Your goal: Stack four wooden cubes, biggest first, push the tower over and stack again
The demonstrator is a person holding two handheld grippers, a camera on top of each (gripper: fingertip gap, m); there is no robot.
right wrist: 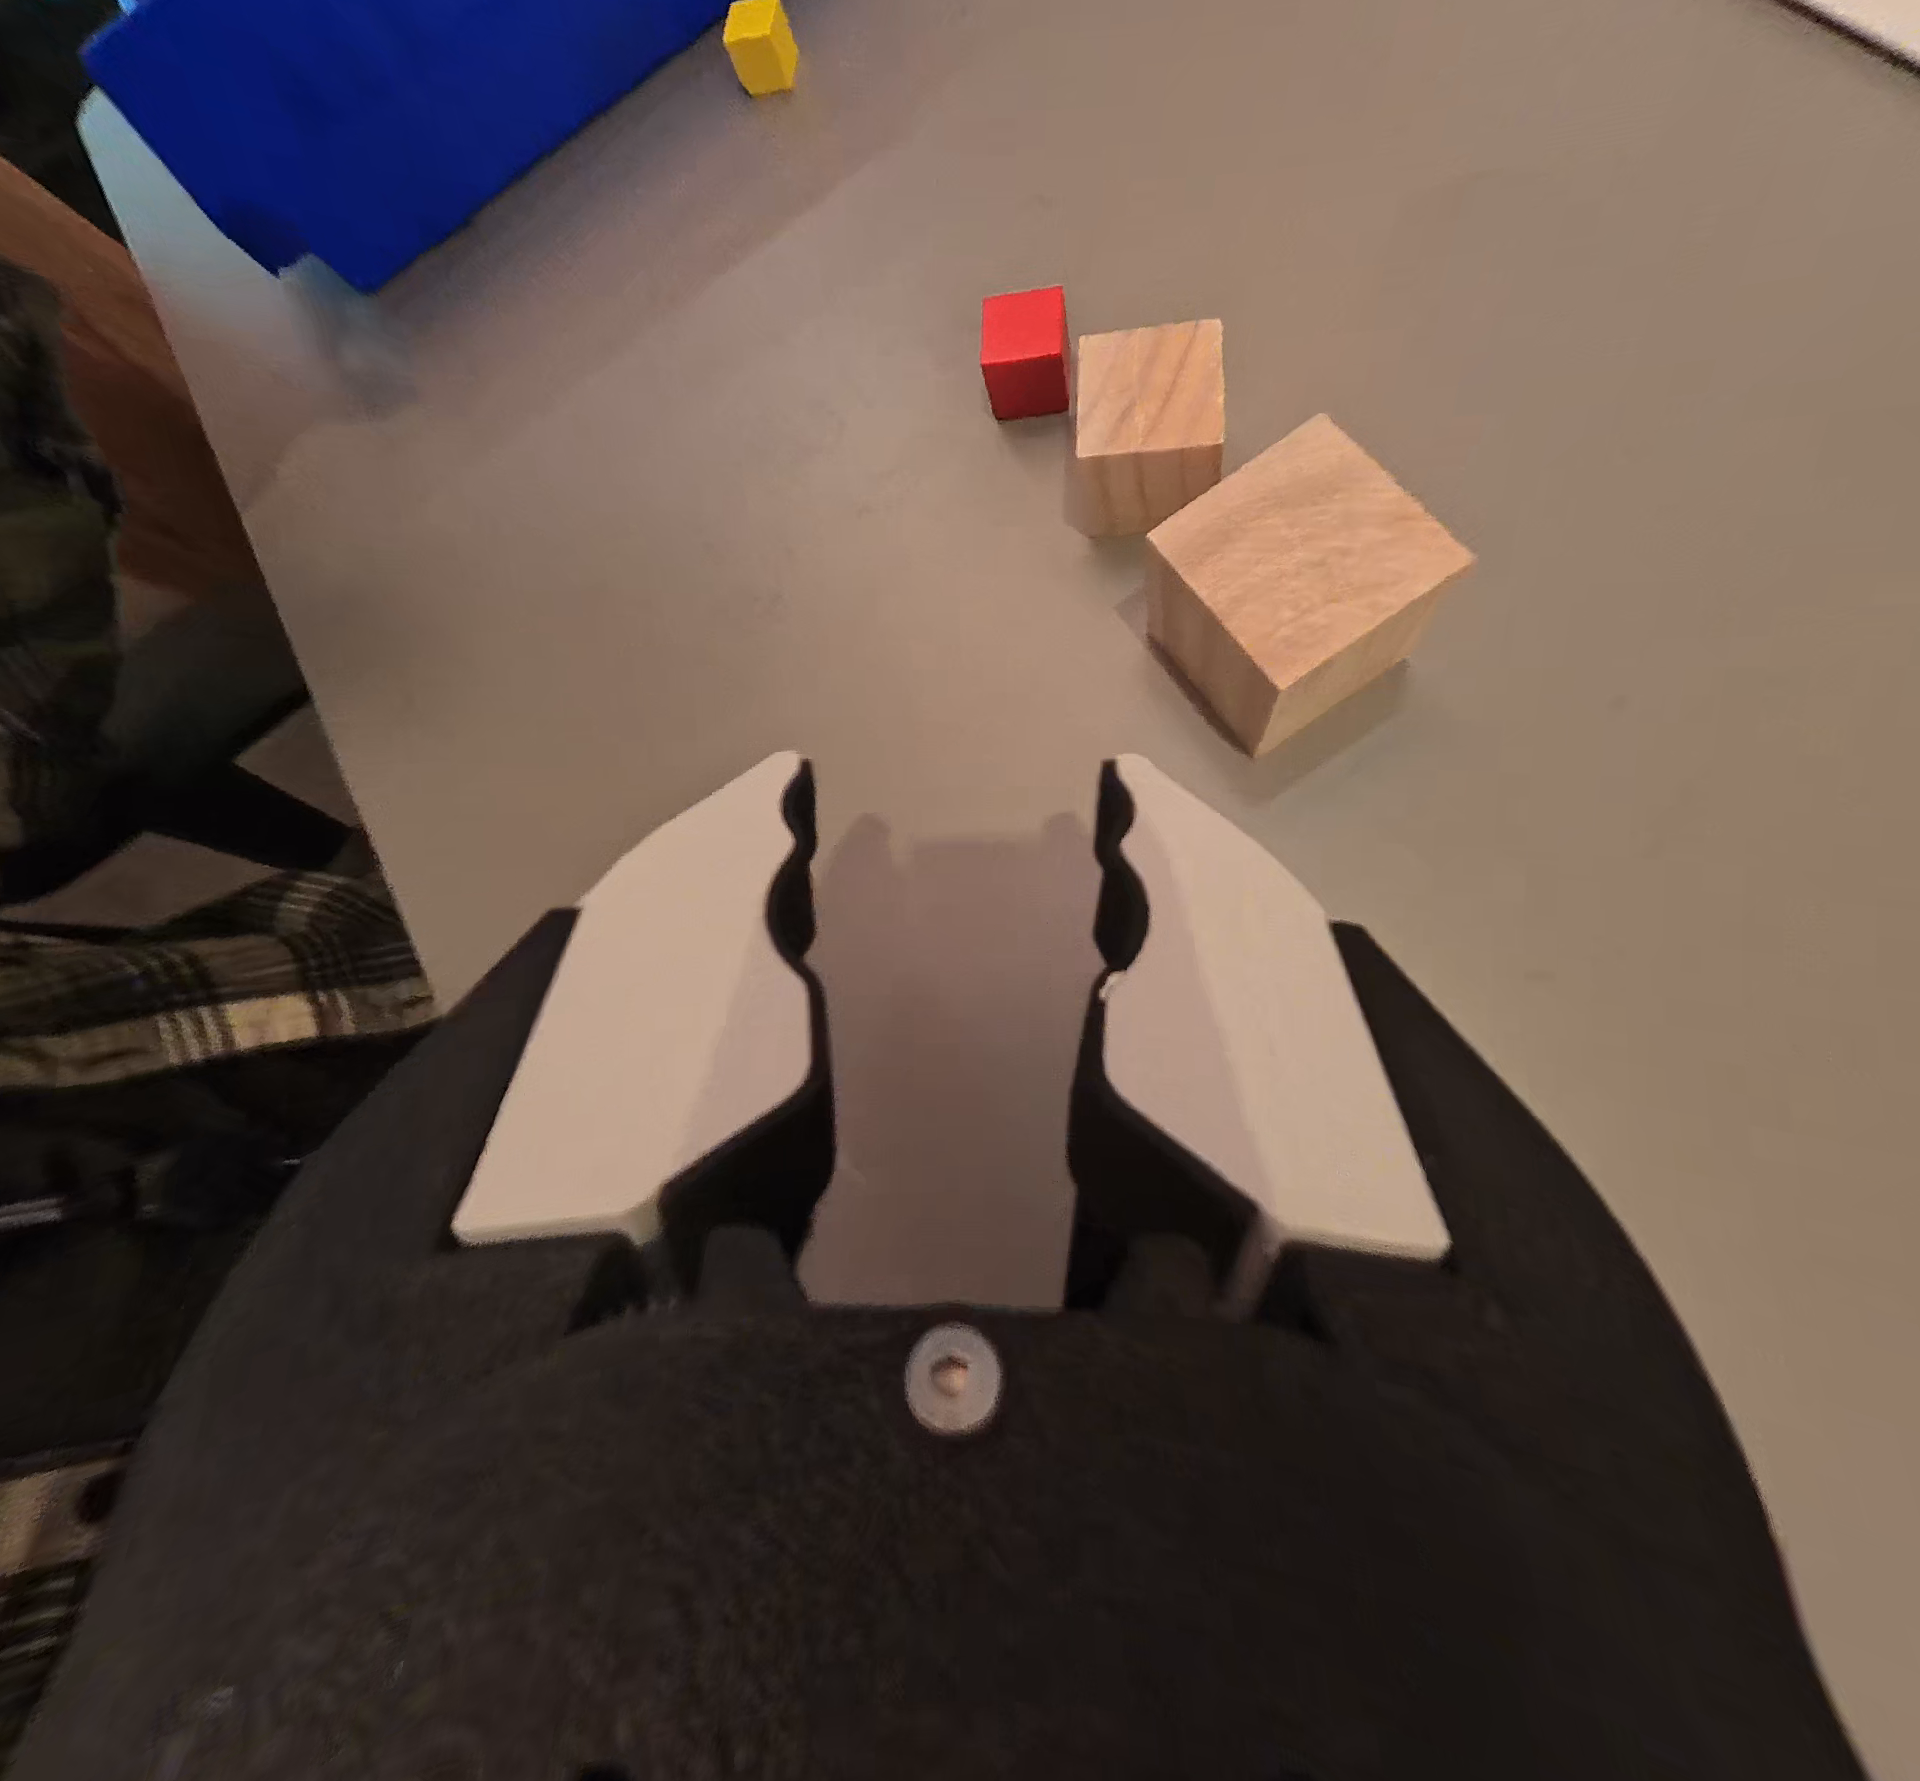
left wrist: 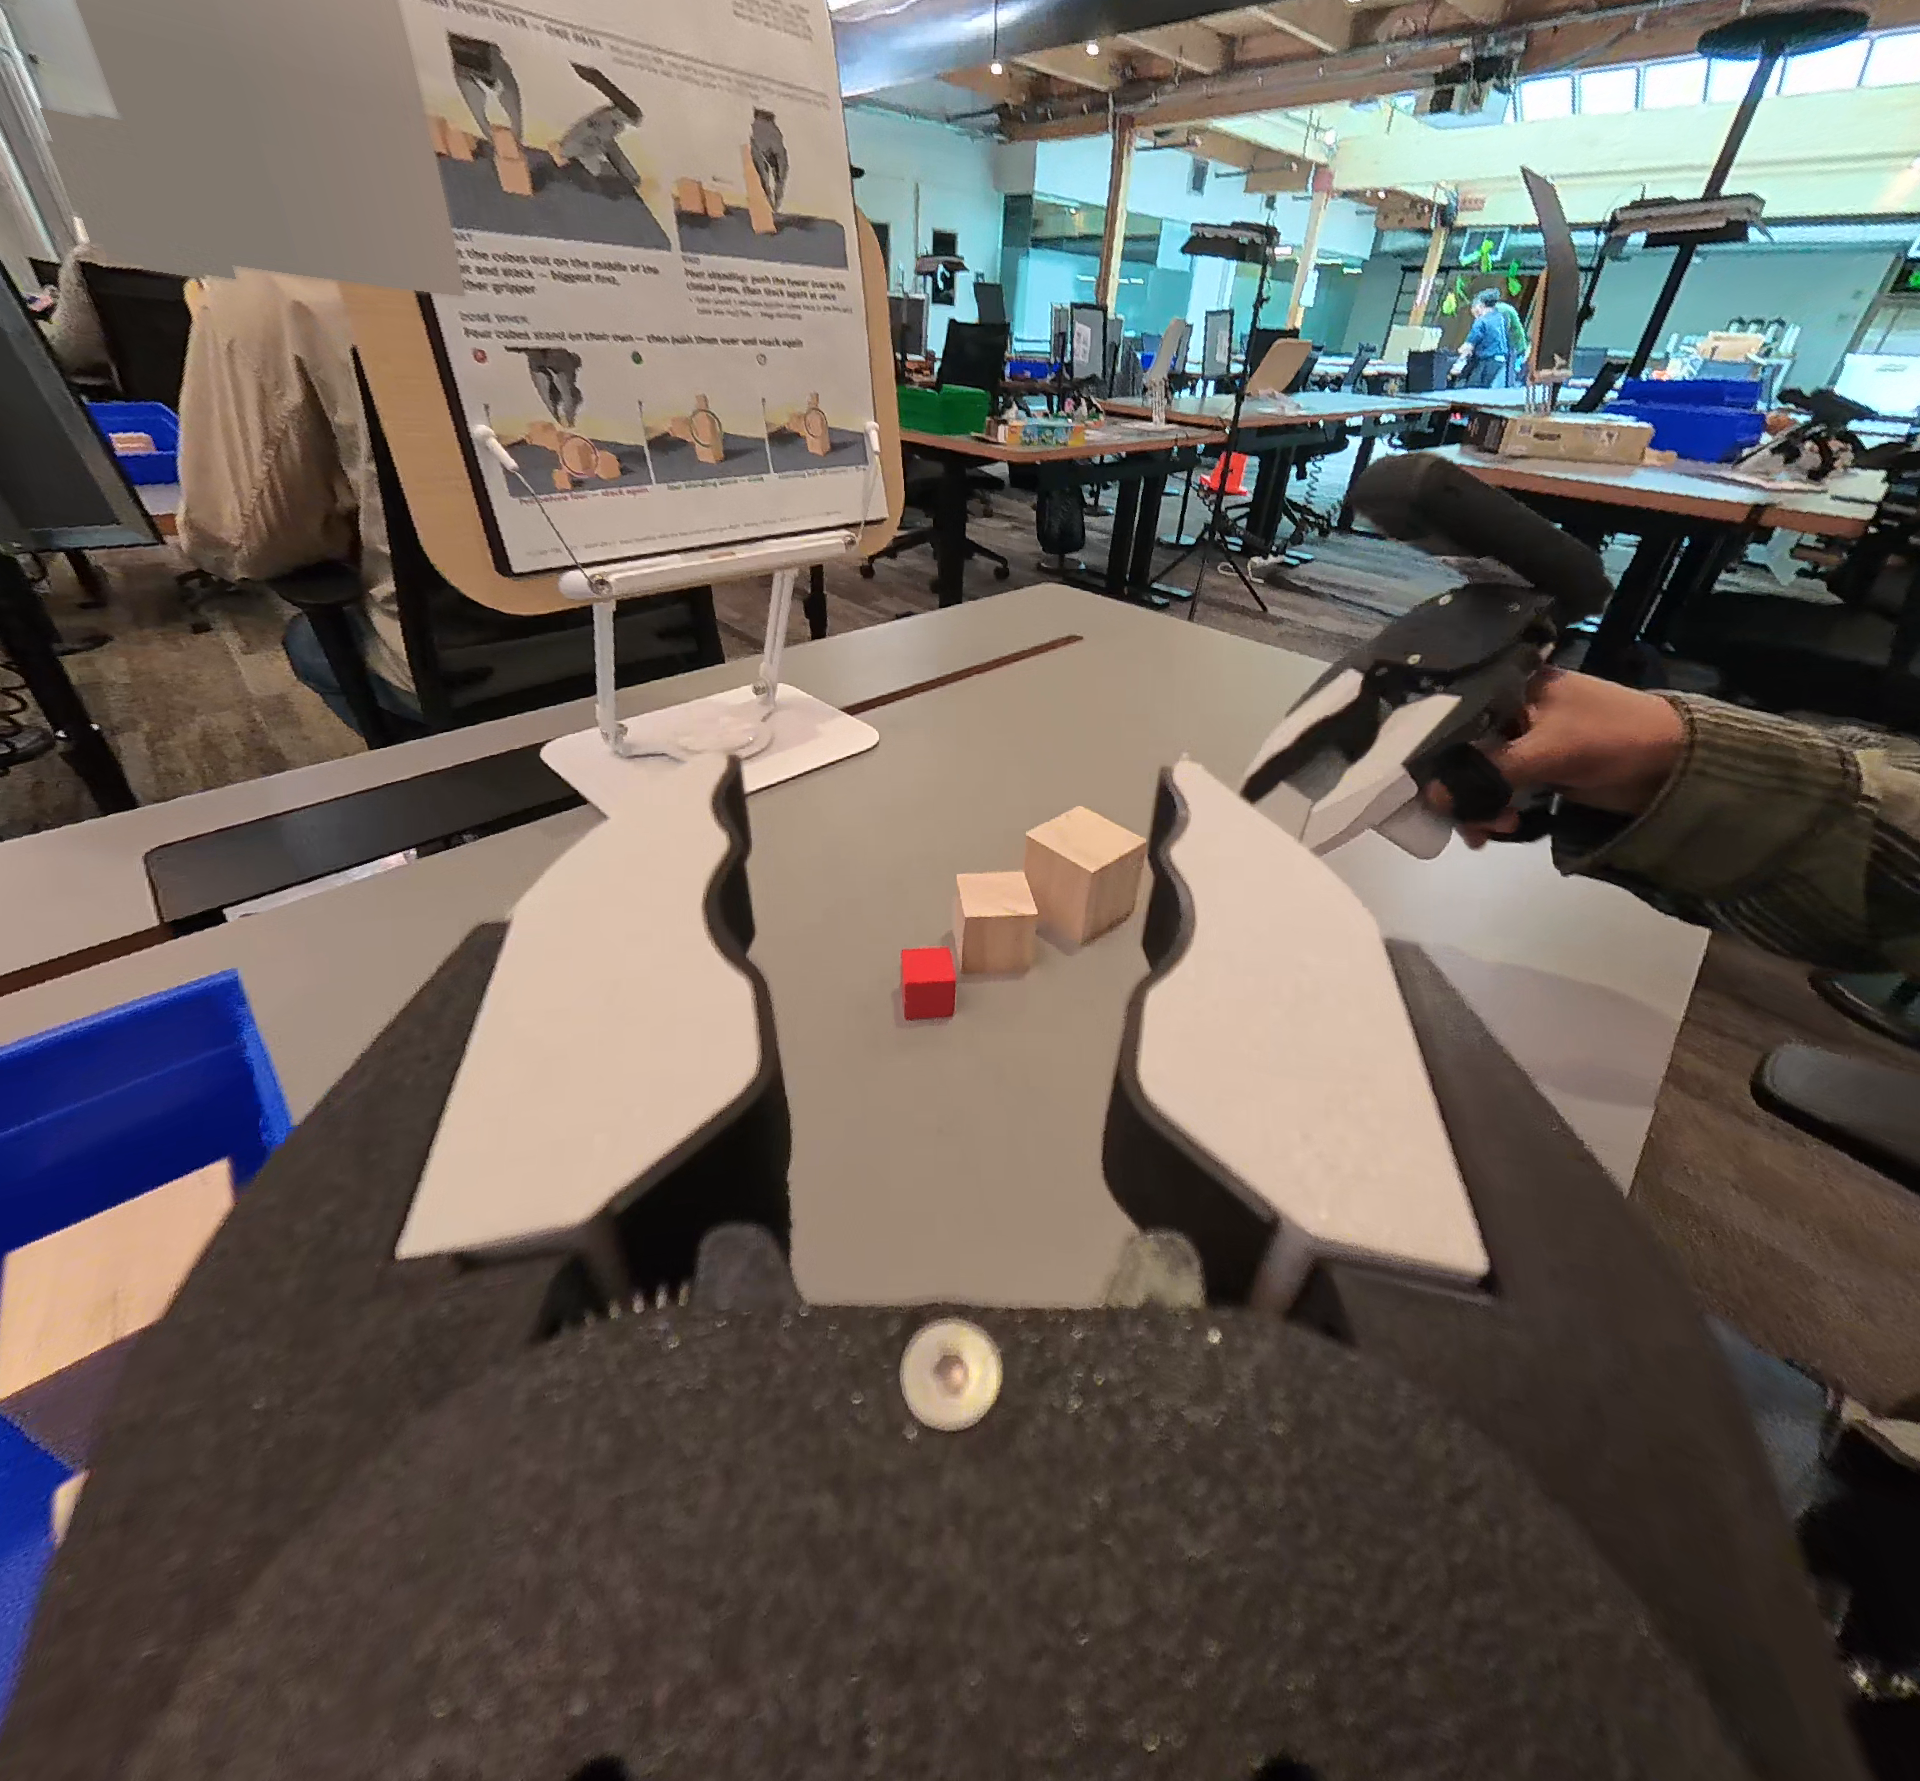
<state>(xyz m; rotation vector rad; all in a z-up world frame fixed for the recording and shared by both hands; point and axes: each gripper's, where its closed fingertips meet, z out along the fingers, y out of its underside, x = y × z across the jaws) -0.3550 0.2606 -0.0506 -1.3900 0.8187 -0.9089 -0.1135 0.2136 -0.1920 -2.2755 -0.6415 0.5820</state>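
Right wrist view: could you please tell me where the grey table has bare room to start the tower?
The widest bare patch of grey table lies between the open right gripper, the blue bin and the red cube. It is crowded where the red cube, medium wooden cube and large wooden cube sit in a close row. A yellow cube stands by the bin.

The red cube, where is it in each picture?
Left wrist view: red cube sits centre, between the left tongs' fingers, nearest end of the row.
Right wrist view: red cube sits above centre, far end of the row.
Shared landmark: the mid cube beside it.
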